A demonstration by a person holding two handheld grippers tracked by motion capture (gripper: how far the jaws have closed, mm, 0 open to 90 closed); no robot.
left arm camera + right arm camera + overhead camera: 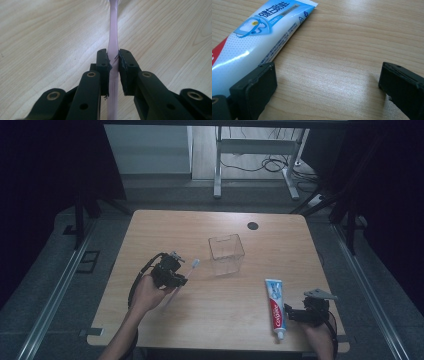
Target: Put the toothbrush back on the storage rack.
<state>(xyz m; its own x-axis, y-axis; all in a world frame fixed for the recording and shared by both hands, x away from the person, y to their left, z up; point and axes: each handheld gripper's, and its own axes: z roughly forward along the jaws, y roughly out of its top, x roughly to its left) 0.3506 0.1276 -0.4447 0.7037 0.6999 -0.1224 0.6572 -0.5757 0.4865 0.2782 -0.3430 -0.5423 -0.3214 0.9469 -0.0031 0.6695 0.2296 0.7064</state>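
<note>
My left gripper (pixel 175 276) (pixel 113 60) is shut on the handle of a pale pink toothbrush (pixel 186 272) (pixel 113 42), held above the wooden table (pixel 165 227) with its head pointing toward a clear plastic cup (pixel 226 254). The brush head runs out of the top of the left gripper view. A blue, white and red toothpaste tube (pixel 275 307) (pixel 259 32) lies flat near the front right of the table. Just to the tube's right, my right gripper (pixel 295 314) (pixel 327 85) rests open, its left pad beside the tube's edge with bare wood between the jaws.
A small black round spot (pixel 253 225) marks the table's far right part. Beyond the table stand a white cabinet (pixel 147 147) and a metal desk frame (pixel 255 150) with cables on the floor. Dark curtains flank both sides.
</note>
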